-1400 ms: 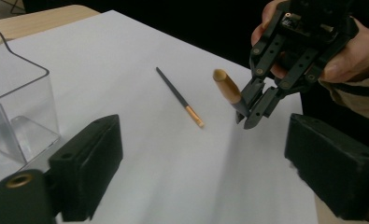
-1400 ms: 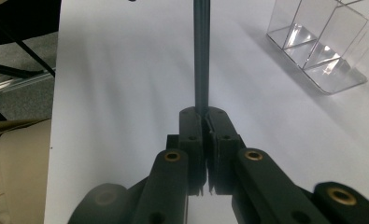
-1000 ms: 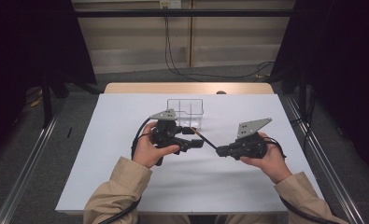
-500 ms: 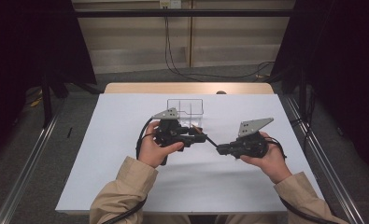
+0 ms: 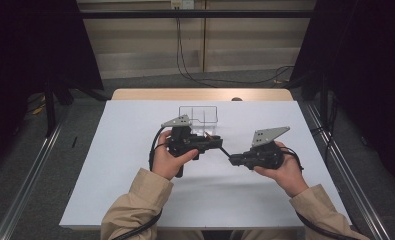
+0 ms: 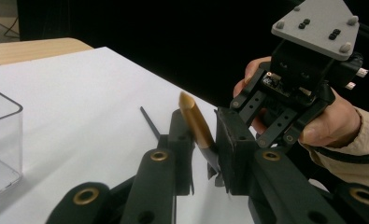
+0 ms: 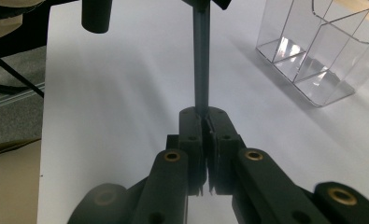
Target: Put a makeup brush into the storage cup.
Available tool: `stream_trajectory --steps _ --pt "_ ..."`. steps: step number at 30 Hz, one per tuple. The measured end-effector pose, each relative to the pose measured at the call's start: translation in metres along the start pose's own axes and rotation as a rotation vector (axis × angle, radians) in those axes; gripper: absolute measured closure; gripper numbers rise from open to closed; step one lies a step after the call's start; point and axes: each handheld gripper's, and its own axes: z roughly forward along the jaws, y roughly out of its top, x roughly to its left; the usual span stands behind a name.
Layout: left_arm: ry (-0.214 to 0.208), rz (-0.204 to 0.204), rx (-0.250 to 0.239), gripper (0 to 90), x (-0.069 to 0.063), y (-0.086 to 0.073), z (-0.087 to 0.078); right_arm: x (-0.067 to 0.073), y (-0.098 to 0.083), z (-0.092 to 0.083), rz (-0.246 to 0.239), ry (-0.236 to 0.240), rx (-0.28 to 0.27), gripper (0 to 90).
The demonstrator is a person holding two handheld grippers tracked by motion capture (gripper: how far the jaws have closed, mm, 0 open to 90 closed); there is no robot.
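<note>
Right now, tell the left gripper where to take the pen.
Take the gold cap at its wide base, not the tapered tip, which would probably slip. Pinch across its round sides, coming from the end away from the right gripper, which is shut on the thin dark shaft. The left gripper has just been closing its jaws, with the cap between them.
</note>
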Motion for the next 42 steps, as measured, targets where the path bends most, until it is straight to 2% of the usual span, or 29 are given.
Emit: stream_trajectory --steps 16,20,23,30,42 --pt "0.004 0.017 -0.075 79.9 -0.004 -0.003 0.007 0.001 -0.003 0.007 0.041 0.02 -0.03 85.3" --pt "0.004 0.029 -0.079 81.4 -0.007 -0.002 0.009 0.002 -0.003 0.01 0.039 0.015 -0.027 85.3" --pt "0.007 0.023 -0.088 82.3 -0.009 -0.001 0.01 0.002 -0.002 0.011 0.038 0.008 -0.029 85.2" --pt "0.013 0.042 -0.112 82.8 -0.012 0.001 0.012 0.003 -0.001 0.012 0.058 0.009 -0.048 85.2" --pt "0.021 0.061 -0.146 82.9 -0.013 0.0 0.011 0.004 0.0 0.018 0.075 0.027 -0.089 84.9"
